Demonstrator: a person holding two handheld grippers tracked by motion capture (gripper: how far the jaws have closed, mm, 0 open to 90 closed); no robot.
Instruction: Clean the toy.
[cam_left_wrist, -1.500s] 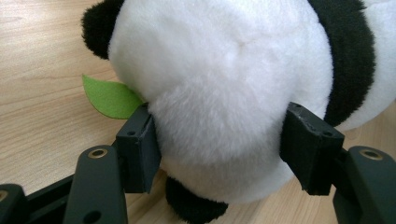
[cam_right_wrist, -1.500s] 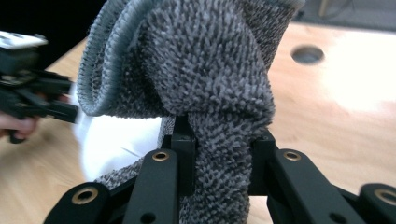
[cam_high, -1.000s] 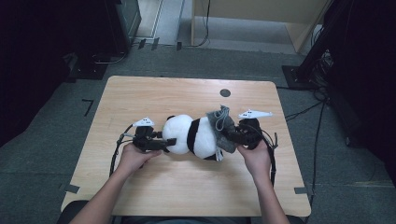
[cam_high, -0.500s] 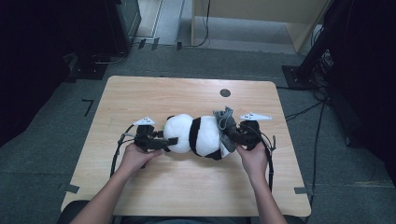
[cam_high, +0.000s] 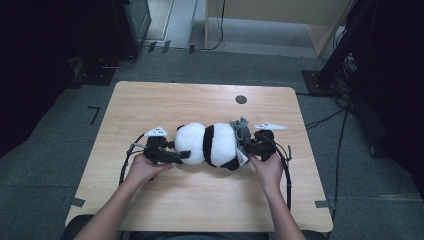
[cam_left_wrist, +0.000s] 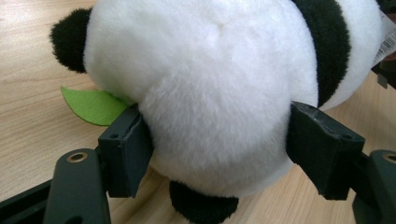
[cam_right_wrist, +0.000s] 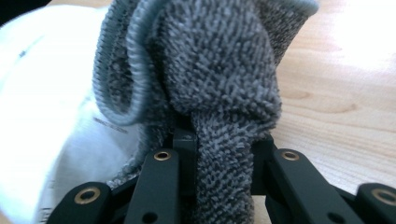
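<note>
Plush panda (cam_high: 210, 145) lies on its side near the middle of the table (cam_high: 150, 100); I use it as reference. My left gripper (cam_high: 172, 156) is at its head end, jaws astride the white head (cam_left_wrist: 210, 93). They have just been opening, pads looking slack against the fur. My right gripper (cam_high: 247, 146), at the panda's other end, is clamped on a bunched grey knit cloth (cam_right_wrist: 219, 93) beside the panda's body.

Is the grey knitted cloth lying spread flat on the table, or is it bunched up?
Bunched up: the grey cloth shows folds and a curled edge, pinched between the right gripper jaws, against the panda toy.
</note>
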